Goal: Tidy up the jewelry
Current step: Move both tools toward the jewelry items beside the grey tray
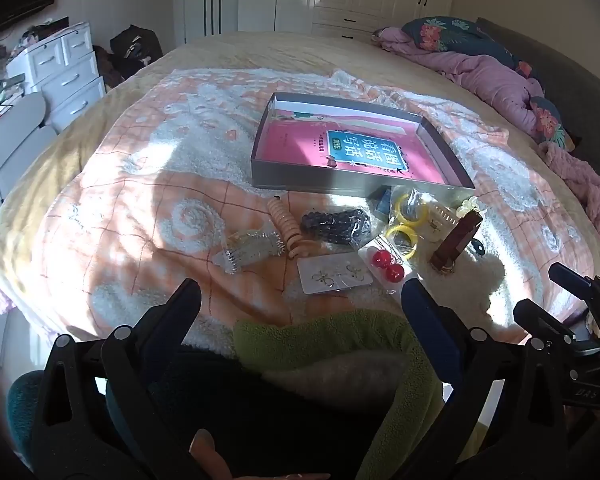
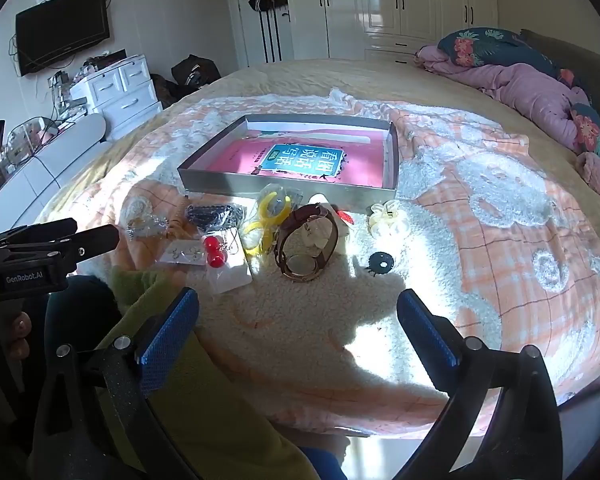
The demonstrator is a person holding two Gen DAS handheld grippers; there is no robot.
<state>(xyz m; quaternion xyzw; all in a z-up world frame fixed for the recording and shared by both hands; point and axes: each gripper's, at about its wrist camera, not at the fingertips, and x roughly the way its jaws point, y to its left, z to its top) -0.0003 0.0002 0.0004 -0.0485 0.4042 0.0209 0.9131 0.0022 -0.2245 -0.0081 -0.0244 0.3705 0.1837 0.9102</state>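
Both the left gripper (image 1: 300, 300) and right gripper (image 2: 298, 316) gape wide and empty; the shallow grey cardboard box (image 2: 284, 192) holds no jewelry yet, while the brown-strapped wristwatch (image 2: 306, 248) and red bead earrings (image 2: 214, 252) await sorting on the bed (image 2: 500, 208).

Left gripper (image 1: 300, 292) and right gripper (image 2: 298, 304): black plastic frames with silver screws and blue textured fingers (image 2: 168, 332). One bears white "GenRobot.AI" lettering. The person wears a fuzzy green sleeve (image 1: 332, 332).
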